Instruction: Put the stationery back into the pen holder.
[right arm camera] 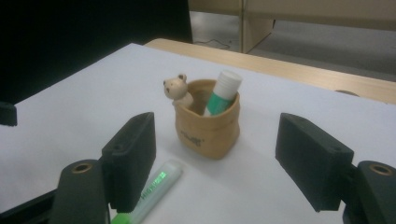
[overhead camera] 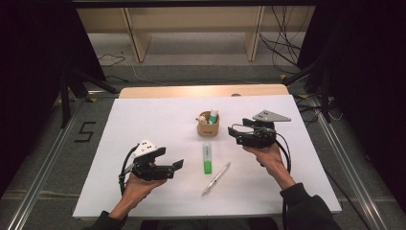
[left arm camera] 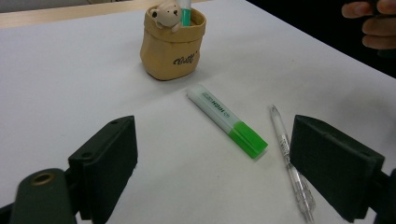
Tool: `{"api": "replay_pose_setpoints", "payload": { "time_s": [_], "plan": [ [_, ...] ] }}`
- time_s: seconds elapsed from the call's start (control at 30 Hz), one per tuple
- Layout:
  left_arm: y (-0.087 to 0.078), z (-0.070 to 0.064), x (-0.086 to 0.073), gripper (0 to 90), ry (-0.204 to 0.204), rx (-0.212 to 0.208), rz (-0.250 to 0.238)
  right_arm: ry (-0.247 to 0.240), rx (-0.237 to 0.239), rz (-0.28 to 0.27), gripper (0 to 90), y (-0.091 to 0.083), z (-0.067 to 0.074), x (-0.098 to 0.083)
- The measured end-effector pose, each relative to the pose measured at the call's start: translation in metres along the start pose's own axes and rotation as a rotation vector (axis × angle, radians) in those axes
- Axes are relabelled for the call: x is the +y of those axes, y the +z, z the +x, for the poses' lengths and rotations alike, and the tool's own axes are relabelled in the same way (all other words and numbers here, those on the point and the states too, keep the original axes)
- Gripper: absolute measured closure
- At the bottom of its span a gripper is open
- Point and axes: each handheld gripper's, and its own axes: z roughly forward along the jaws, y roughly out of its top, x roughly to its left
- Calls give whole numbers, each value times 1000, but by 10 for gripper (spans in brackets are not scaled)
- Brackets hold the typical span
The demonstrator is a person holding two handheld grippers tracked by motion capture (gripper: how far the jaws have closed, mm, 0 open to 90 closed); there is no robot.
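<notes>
Both grippers' fingers point(left arm camera: 112, 163) gape empty, green highlighter point(left arm camera: 227, 120) lying on the table between them.

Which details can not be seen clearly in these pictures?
- Lower part of the green-and-white tube in the tan holder: hidden by the holder's wall, in all three views.
- Green cap end of the highlighter: cut off by the bottom edge and the right claw's jaw, right gripper view.
- Tip of the clear pen: behind the left claw's jaw, left gripper view.
- Print on the holder: too small, high view.
</notes>
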Motion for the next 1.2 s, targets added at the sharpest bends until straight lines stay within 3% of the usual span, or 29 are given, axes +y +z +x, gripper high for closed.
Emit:
{"api": "replay_pose_setpoints", "payload": {
  "time_s": [0.17, 0.77, 0.97, 1.07, 1.2],
  "plan": [
    [13, -5, 4, 147, 10, -5, 39, 4, -14, -3, 293, -12, -3, -14],
    [44, -21, 17, 172, 43, -72, 68, 29, -22, -24, 286, -51, -2, -47],
    [56, -28, 18, 275, 75, -105, 86, 38, -20, -28, 278, -62, -1, -55],
    [62, -33, 18, 372, 91, -120, 92, 41, -19, -29, 276, -67, 1, -59],
    [72, -39, 16, 542, 108, -103, 97, 35, -22, -22, 276, -73, 3, -65]
  ]
}}
